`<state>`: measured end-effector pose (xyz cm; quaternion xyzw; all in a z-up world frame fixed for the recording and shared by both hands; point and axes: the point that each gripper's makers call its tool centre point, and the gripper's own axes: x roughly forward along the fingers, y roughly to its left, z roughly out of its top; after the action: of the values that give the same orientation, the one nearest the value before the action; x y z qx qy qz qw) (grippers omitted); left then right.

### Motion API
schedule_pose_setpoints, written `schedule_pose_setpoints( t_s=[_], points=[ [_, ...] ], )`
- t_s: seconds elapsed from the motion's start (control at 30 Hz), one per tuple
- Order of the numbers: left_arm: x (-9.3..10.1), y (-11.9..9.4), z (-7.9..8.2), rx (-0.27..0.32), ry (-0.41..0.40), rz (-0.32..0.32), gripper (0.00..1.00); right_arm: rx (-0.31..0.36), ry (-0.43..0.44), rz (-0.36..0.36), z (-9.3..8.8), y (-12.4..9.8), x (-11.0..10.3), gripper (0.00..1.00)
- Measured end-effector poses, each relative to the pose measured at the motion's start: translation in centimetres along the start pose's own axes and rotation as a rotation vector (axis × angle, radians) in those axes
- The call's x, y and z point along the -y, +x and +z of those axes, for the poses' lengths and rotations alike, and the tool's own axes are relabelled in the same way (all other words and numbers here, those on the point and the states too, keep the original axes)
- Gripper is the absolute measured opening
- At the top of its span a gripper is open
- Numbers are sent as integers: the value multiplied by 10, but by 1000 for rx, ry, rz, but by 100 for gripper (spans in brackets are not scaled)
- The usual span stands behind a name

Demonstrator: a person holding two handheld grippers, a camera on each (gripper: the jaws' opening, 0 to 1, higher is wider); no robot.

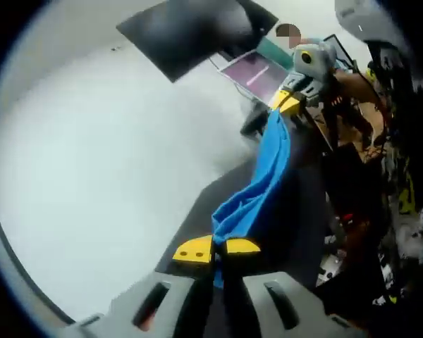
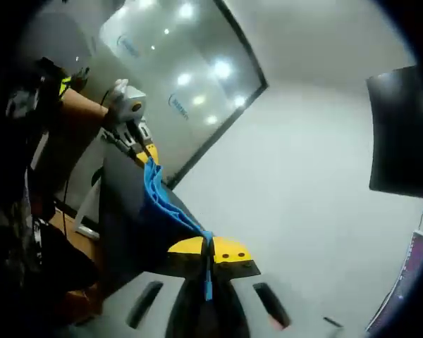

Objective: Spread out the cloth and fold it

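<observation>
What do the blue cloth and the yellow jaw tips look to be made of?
Blue cloth: thin matte woven fabric, judging by its soft folds as it hangs stretched between the left gripper and right gripper. Yellow jaw tips: probably moulded plastic or rubber; smooth, slightly glossy.

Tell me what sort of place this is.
Probably an office or lab room: a glass partition reflecting ceiling lights, a dark wall screen, and a lit laptop. Both grippers hold a blue cloth stretched between them.

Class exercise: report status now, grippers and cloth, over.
Left gripper shut on blue cloth. Right gripper shut on its other end. Cloth stretched between them, raised. Nothing obstructing.
</observation>
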<state>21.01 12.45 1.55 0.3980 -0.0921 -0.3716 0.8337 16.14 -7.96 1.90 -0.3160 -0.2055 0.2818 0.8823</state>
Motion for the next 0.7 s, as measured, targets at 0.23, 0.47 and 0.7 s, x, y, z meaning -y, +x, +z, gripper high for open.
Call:
schedule_pose_setpoints(
  t_s=[0.23,0.47,0.7],
  points=[
    [3,23,-44,-118,-185,-64,0,-102,242,-70,-50,24,8,0],
    [-20,91,-97,-253,-262,-108,1,-273,195,-115,-107,81,31,0],
    [-29,150,-157,-344,-471,-166,1,-428,301,-108,-193,135,37,0]
  ],
)
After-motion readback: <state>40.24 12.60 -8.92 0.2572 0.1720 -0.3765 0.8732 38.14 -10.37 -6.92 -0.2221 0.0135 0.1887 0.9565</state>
